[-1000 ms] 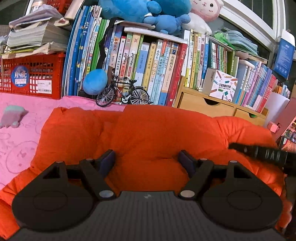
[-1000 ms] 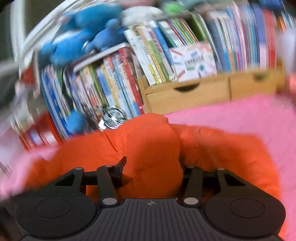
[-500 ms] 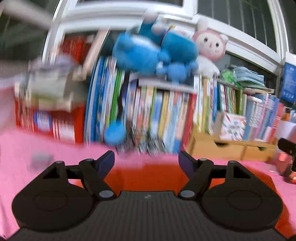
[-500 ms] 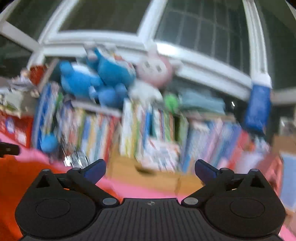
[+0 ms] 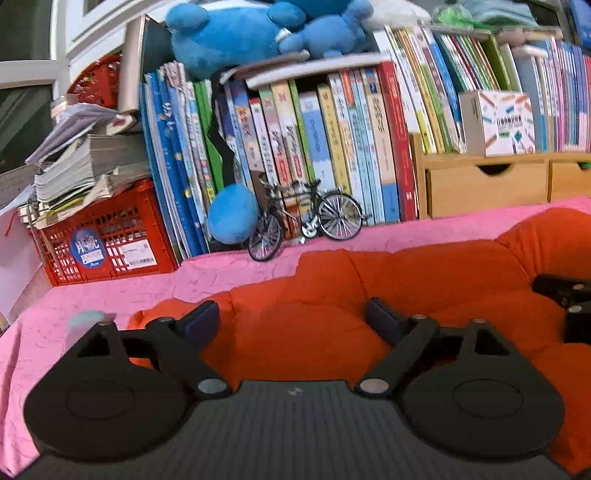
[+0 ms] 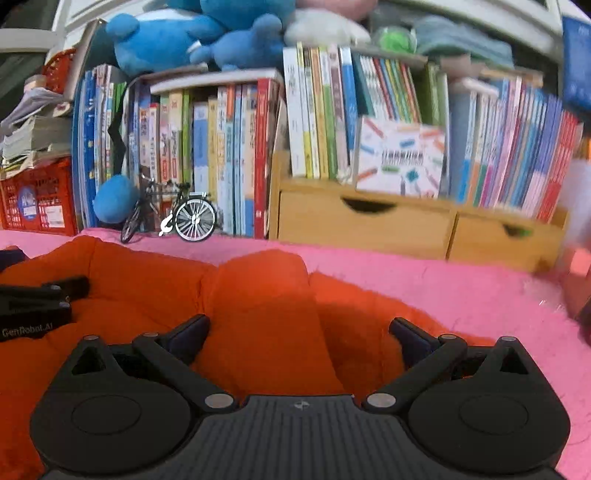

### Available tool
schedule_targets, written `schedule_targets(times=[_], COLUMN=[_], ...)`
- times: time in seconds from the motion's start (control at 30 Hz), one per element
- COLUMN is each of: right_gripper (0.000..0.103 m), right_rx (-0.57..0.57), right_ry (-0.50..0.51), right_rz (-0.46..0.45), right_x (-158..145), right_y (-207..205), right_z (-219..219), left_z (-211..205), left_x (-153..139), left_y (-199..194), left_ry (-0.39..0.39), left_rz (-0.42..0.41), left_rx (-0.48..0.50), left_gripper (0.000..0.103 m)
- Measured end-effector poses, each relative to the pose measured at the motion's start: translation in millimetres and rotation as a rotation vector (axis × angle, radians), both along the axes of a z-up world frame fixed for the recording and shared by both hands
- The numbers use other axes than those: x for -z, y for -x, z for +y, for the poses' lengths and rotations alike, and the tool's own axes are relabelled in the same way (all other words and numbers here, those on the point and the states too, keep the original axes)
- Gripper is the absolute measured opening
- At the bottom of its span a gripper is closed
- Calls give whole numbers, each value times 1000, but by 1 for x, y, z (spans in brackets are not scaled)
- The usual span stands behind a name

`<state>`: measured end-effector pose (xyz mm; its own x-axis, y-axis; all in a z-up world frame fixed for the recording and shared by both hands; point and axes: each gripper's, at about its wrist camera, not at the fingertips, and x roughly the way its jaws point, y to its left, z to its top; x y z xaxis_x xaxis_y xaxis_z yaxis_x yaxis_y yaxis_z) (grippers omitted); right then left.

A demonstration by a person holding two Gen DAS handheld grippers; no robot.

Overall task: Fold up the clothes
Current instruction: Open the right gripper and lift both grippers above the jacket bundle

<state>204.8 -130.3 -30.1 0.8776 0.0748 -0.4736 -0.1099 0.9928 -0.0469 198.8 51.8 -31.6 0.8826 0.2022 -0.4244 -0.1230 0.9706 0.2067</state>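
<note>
While both hand-held tools are hanging low over the bed-like surface, an orange garment (image 5: 332,306) is lying bunched and puffy directly under them, spreading across the near and middle part of a pink cloth (image 6: 461,291). The left gripper (image 5: 291,319) is standing released, its jaws having just been opening, with the orange fabric below and between the fingers but no pad pressing on it. The right gripper (image 6: 299,334) is also released, jaws spread wide over a raised fold of the garment, gripping nothing. Each tool is showing at the edge of the other's view, so they are sitting near one another, side by side.

Beyond the garment, a bare pink strip is running along its far edge, and wider open pink cloth is lying to the right. At the far edge of the cloth, a small model bicycle (image 5: 306,221) is standing beside a blue ball (image 5: 232,214). Behind them, a wall of upright books (image 5: 332,140) is closing off the far side, with a red crate (image 5: 107,240) at far left, wooden drawers (image 6: 369,221) at far right, and blue plush toys (image 5: 240,33) on top.
</note>
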Motion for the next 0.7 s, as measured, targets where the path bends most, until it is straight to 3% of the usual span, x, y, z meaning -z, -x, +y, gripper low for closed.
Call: schedule_targets(times=[0.23, 0.7], right_gripper=[103, 103], right_rx=[7, 17], right_ry=[30, 66], right_rz=[67, 87], right_x=[5, 4], right_y=[-10, -12], right_z=[7, 14], left_z=[7, 13], left_x=[6, 9], left_y=[-14, -21], left_ry=[44, 77], left_rz=[83, 131], left_rx=[6, 0], left_gripper=[93, 99])
